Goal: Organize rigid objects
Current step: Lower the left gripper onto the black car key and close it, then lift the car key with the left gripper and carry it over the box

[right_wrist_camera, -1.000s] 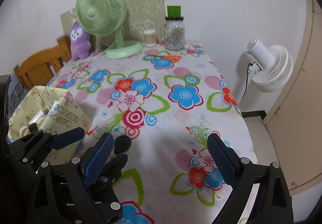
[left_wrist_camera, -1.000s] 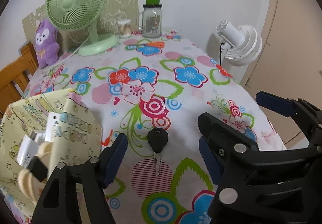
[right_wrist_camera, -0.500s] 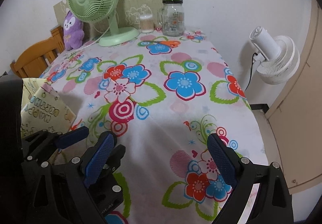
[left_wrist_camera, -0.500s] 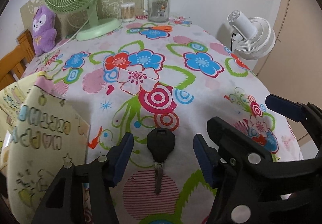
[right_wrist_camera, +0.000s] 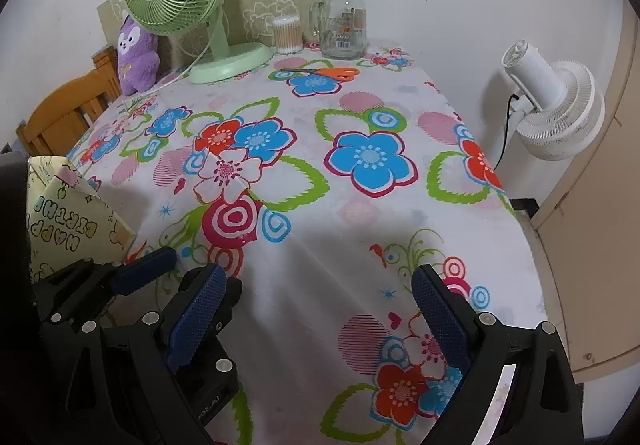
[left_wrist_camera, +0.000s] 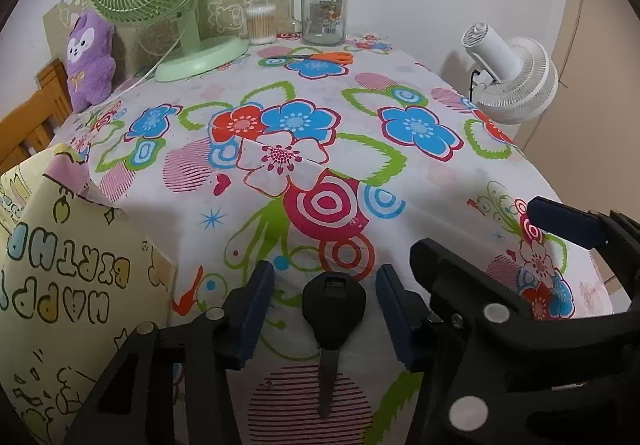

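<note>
Left wrist view only: black-headed metal key [left_wrist_camera: 333, 321] flat on the flower-print tablecloth [left_wrist_camera: 404, 181]; the right wrist view hides it behind the left gripper's body.
Right wrist view only: table's right edge and the white floor fan [right_wrist_camera: 556, 113] beyond it.
Left gripper [left_wrist_camera: 325, 313]: released, blue pads on either side of the key's head, not touching it.
Right gripper [right_wrist_camera: 318, 319]: spread wide, nothing between its fingers.
Key blade: points toward the camera.
Yellow patterned paper box [left_wrist_camera: 60, 285]: just left of the left gripper.
Open room: bare cloth ahead up to the orange-handled scissors [left_wrist_camera: 320, 56].
</note>
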### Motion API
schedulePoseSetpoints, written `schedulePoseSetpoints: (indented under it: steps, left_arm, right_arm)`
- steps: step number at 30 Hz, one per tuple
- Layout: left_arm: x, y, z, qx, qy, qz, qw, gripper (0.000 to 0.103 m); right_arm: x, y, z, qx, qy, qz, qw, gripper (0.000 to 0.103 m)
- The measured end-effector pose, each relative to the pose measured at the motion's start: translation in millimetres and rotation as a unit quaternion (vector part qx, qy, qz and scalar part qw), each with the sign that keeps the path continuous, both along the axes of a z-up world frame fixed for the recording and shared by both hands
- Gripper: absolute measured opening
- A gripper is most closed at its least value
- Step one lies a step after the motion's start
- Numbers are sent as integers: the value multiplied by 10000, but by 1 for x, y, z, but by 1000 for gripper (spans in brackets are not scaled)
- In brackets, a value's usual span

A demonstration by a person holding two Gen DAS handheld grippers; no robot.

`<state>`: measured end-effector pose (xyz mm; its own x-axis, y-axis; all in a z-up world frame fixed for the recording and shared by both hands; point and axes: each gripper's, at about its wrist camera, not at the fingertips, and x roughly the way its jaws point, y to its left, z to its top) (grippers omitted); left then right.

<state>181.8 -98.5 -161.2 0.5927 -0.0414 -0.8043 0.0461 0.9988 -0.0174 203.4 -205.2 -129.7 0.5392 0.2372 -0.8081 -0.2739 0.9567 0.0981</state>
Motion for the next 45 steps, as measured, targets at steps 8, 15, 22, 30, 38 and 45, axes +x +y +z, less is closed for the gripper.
schedulePoseSetpoints:
  steps: [8, 15, 22, 30, 38, 45]
  left_arm:
    - [-8, -2, 1, -20, 15, -52, 10000, 31]
    - [-18, -7, 2, 41, 52, -216, 9997, 31]
    - [-29, -5, 7, 20, 28, -261, 9997, 31]
    - [-44, -2, 18, -14, -61, -303, 9995, 31]
    - [-59, -2, 31, -7, -177, -347, 9992, 31]
    - [-70, -2, 39, 21, -218, -419, 9989, 31]
  right_arm:
    - [-2, 3, -4, 32, 70, -14, 10000, 96]
    - [-11, 6, -4, -59, 63, 24, 10000, 96]
    - [-22, 10, 2, -76, 17, 25, 10000, 96]
    - [-35, 13, 13, -68, -100, 5, 9999, 96]
    - [-50, 15, 27, -101, -249, 14, 9996, 96]
    - [-60, 15, 36, -120, -295, 36, 9995, 96]
